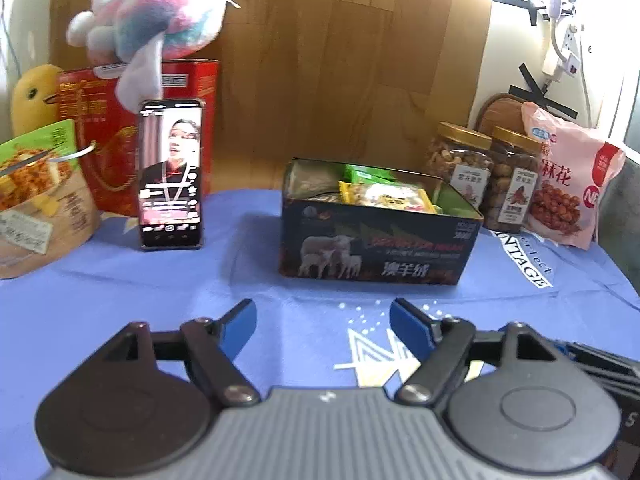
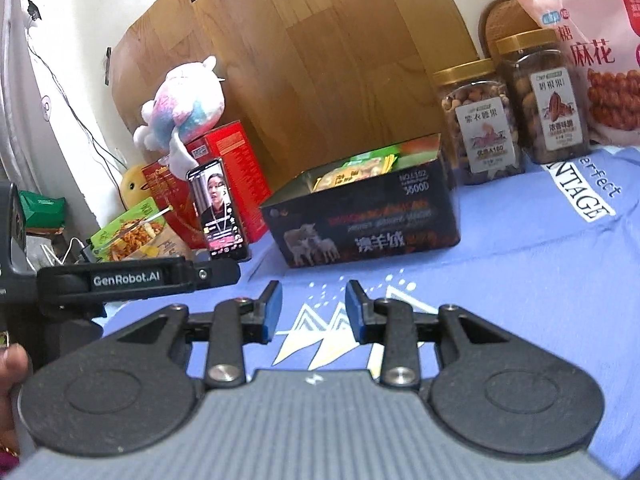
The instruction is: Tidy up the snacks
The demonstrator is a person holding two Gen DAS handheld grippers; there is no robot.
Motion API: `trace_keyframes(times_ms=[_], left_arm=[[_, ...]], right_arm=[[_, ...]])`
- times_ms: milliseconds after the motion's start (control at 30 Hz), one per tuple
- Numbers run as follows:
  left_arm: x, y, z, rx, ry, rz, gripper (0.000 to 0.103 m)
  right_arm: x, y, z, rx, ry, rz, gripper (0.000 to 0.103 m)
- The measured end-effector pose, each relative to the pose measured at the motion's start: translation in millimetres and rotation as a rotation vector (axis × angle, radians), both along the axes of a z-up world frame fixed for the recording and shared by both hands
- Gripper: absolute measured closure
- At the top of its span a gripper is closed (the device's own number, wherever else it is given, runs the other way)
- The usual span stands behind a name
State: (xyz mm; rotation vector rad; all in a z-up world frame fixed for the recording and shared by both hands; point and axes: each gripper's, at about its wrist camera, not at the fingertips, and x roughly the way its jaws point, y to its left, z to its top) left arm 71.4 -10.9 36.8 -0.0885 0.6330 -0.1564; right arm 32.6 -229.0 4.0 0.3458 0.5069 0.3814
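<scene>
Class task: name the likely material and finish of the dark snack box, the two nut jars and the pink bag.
Dark snack box: probably printed tin; glossy, reflective inner wall.
Nut jars: clear plastic probably, contents visible; gold lids.
Pink bag: thin glossy plastic film, crinkled.

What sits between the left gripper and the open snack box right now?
Nothing visible: only bare blue cloth lies between the empty, open left gripper and the snack box. The phone stands off to the left.

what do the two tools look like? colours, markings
Both match: black linkage arms with silver pivot screws, blue pads on the fingers, round black housings beside a ribbed grey body. Left tool, right tool. Seen from the right wrist, the left one's black side bar reads "GenRobot.AI" in white.
</scene>
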Motion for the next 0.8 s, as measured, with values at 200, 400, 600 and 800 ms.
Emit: trace_keyframes(times_ms=[200,400,600,800], left_arm=[[-13,3,1,0.024,-0.014,0.021,0.017],[-21,1,-2,0.043,-0.006,0.013,0.014],[-28,-5,-3,0.066,0.007,-0.003,0.0],[-28,-9,-3,0.085,0.051,0.005,0.0]], right_arm=[[-10,2,4,0.023,0.007,-0.005,0.062],[-16,4,1,0.057,0.038,-0.006,0.059],[-18,3,1,0.088,0.062,-0.009,0.053],[-21,1,3,0.104,0.071,-0.028,0.044]])
